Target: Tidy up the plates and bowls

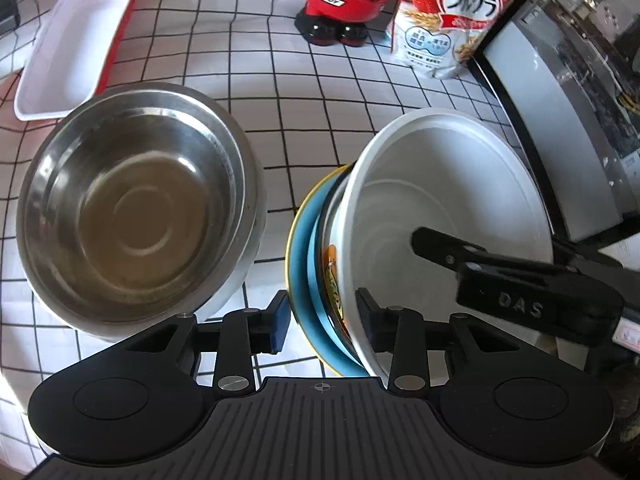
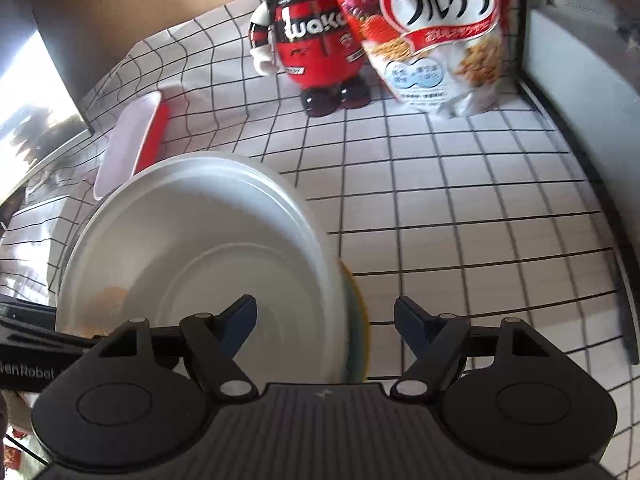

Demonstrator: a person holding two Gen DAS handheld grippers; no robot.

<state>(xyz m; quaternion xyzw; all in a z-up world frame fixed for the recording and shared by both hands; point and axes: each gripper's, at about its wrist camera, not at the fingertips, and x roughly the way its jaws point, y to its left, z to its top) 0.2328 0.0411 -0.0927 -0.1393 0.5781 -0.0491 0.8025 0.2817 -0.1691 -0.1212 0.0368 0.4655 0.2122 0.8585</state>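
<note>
The left gripper (image 1: 323,322) points steeply down, its fingers standing on both sides of tilted dishes. The right gripper (image 2: 325,320) is tilted down, jaws apart, nothing gripped.

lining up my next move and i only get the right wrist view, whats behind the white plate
Observer: a blue plate with a yellow rim, and a patterned plate between it and the white plate. All three are tilted on edge.
Operator: whats holding them up
Observer: the left gripper, which has one finger on each side of the three.
Operator: anything left of them
Observer: a steel bowl, upright and apart from the plates.
</note>
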